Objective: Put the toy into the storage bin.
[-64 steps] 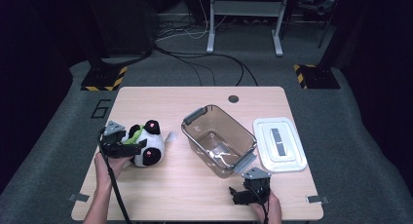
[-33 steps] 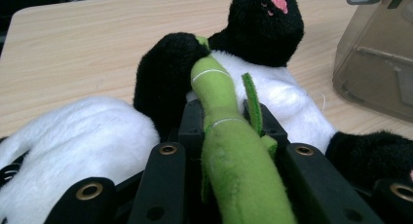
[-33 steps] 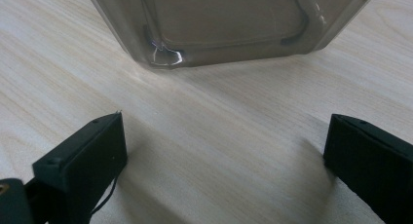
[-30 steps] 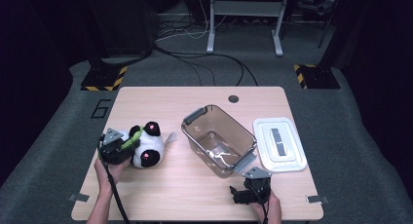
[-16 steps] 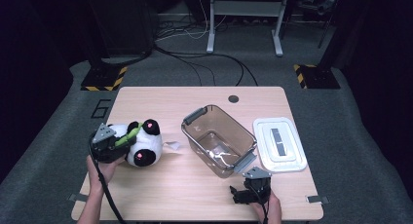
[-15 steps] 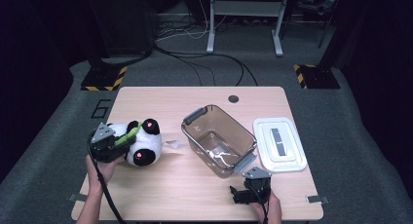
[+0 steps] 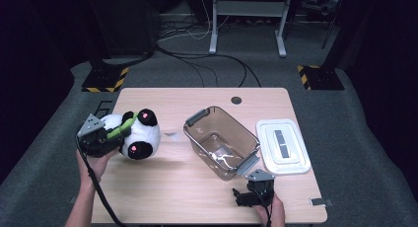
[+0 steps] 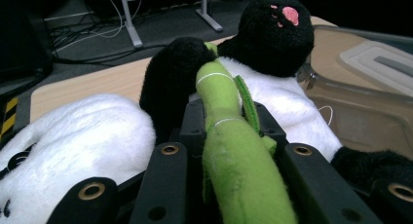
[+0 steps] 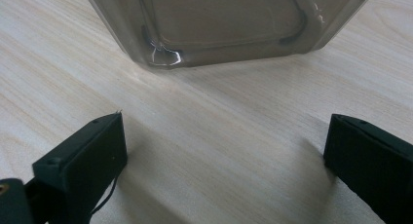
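My left tool (image 7: 106, 138) is clamped on the green strip of the panda toy (image 7: 135, 133), holding it left of the clear bin (image 7: 222, 140), over the bench (image 7: 197, 187). My right tool (image 7: 246, 195) rests wide open and empty just in front of the bin, jaws facing its wall.

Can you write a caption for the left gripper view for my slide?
Left gripper shut on the green bamboo stalk of a plush panda, beside a clear plastic bin.
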`<state>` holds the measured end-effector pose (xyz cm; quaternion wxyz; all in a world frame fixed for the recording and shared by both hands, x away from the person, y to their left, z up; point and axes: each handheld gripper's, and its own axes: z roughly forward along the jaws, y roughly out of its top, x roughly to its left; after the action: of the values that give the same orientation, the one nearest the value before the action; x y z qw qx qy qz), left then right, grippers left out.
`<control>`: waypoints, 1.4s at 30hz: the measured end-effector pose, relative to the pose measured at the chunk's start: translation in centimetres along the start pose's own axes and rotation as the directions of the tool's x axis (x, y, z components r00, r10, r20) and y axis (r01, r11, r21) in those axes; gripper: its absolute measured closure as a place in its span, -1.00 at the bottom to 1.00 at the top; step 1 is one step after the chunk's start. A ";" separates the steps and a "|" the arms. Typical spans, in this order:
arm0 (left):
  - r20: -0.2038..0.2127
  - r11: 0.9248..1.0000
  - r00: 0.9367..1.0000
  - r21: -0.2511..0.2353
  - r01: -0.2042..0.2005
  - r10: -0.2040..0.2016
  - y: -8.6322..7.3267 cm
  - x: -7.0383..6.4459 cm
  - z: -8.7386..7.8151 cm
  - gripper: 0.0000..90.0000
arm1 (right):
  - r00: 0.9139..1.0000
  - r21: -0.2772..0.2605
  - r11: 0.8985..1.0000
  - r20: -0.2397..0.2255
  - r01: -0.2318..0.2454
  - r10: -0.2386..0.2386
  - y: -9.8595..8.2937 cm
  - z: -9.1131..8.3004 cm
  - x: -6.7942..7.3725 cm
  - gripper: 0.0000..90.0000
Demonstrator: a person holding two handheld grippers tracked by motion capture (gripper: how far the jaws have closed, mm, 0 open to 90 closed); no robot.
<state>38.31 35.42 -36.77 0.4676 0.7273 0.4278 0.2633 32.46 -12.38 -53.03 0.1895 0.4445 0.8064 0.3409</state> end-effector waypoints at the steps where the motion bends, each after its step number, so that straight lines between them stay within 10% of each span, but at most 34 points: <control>1: 0.001 1.000 1.000 -0.003 -0.001 0.001 0.2 0.0 -0.1 0.61 | 1.000 0.000 1.000 0.000 0.000 0.000 0.0 0.0 0.0 -0.97; 42: 0.105 0.989 0.989 -0.117 -0.095 0.108 9.9 -3.3 2.4 0.62 | 1.000 0.004 1.000 0.000 0.003 -0.003 0.0 0.0 0.0 -0.97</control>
<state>42.29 29.52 -28.76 0.5165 0.7345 0.3481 0.2693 32.44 -12.43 -53.01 0.1890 0.4437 0.8078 0.3390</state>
